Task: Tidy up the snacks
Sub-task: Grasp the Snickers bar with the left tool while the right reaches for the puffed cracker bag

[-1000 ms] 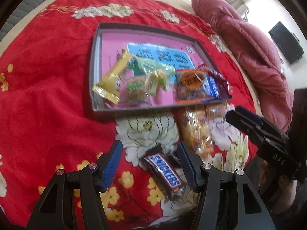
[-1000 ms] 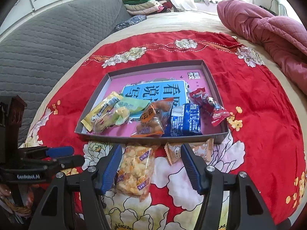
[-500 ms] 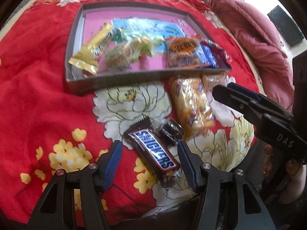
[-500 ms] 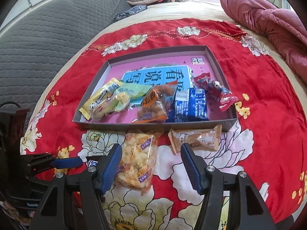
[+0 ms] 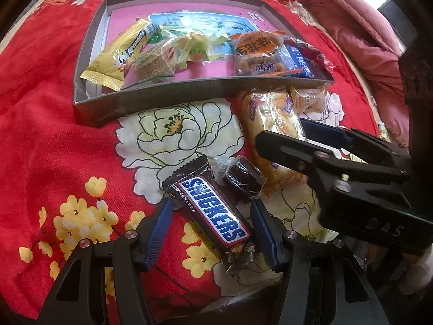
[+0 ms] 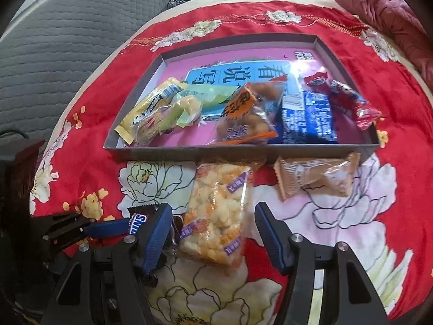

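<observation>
The left gripper (image 5: 211, 227) has its fingers apart, with the Snickers bar (image 5: 209, 211) lying between them, untouched. The right gripper (image 6: 213, 233) also stands apart around the puffed snack bag (image 6: 219, 211). Beyond both lies the tray (image 6: 243, 150).

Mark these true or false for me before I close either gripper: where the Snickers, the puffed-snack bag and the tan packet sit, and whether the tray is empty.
1. The Snickers lies between the open fingers of the left gripper. True.
2. The puffed-snack bag is inside the tray. False: it lies on the red cloth in front of the tray, between the open fingers of the right gripper.
3. The tan packet lies outside the tray. True.
4. The tray is empty. False: it holds several snacks, among them a yellow bar and a blue packet.
</observation>
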{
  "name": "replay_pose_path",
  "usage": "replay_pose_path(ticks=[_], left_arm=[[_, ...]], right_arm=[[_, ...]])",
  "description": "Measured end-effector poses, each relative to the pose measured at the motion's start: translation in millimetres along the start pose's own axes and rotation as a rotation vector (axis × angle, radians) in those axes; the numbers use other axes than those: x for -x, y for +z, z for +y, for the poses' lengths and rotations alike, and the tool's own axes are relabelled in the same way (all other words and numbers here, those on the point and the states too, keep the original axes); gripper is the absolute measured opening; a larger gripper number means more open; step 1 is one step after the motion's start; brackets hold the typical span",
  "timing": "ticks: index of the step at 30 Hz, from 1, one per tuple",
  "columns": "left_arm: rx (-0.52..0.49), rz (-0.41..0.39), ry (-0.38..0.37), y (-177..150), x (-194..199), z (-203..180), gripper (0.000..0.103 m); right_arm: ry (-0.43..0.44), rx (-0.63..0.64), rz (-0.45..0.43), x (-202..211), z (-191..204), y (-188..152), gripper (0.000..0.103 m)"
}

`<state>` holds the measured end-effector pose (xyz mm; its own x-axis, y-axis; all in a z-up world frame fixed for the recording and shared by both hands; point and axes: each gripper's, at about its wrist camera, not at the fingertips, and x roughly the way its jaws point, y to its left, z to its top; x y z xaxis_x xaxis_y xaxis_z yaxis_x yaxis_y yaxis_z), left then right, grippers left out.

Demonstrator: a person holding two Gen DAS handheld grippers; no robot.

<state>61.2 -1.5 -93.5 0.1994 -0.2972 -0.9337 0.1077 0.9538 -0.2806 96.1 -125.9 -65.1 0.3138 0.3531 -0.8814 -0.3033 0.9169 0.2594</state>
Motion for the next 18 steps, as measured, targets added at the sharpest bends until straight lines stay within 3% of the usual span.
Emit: replay_pose_path(ticks=[8,18], left_arm=[[0.033,0.006,-0.028,1.8,2.1,7.3,0.061],[0.040,0.004,-0.022,0.6,3.9,11.5,0.061]], right_arm=[[-0.023,-0.017,0.031,-18.3,-0.5,2.0,0.063],[-0.124,0.111,-0.011,-12.9,1.6,-7.0,0.063]])
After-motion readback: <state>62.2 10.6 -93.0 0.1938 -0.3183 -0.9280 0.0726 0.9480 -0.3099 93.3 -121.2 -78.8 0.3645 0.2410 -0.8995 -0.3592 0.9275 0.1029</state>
